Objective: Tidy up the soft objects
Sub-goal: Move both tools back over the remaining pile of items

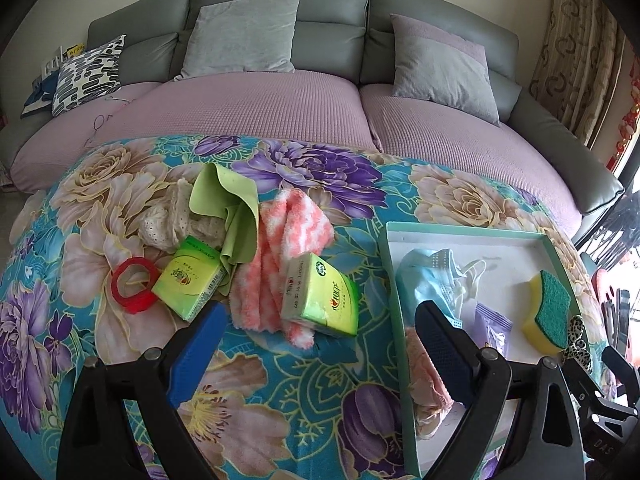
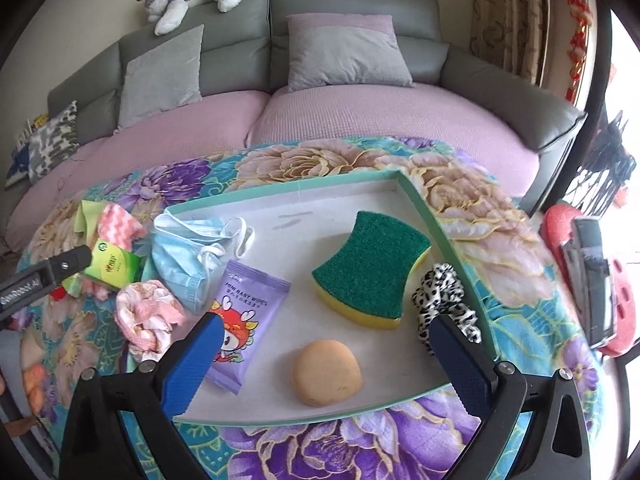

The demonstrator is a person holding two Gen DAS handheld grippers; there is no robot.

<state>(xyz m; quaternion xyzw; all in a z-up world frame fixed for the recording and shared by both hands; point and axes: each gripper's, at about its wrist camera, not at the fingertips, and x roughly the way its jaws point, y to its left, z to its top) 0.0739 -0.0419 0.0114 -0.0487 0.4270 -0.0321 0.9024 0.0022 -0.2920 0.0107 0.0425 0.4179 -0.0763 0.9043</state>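
Soft objects, left to right: tape ring (image 1: 134,286), tissue packs (image 1: 190,282), pink cloth (image 1: 280,256) on the floral cover; tray (image 2: 424,204) holding mask (image 2: 188,256), wipes (image 2: 244,312), sponge (image 2: 372,268), scrunchie (image 2: 440,300). Left gripper (image 1: 320,328) and right gripper (image 2: 324,340): jaws wide apart, holding nothing.

A shallow teal-rimmed white tray (image 2: 420,200) holds a crumpled blue face mask (image 2: 184,256) at ten o'clock, a green-topped yellow sponge (image 2: 368,264) centrally, and a round orange puff (image 2: 326,372) at six o'clock.

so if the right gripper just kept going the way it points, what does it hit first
Most likely the orange round sponge on the tray floor: it lies between the open right gripper fingers, nearer than the green scouring sponge. Depth is hard to judge here.
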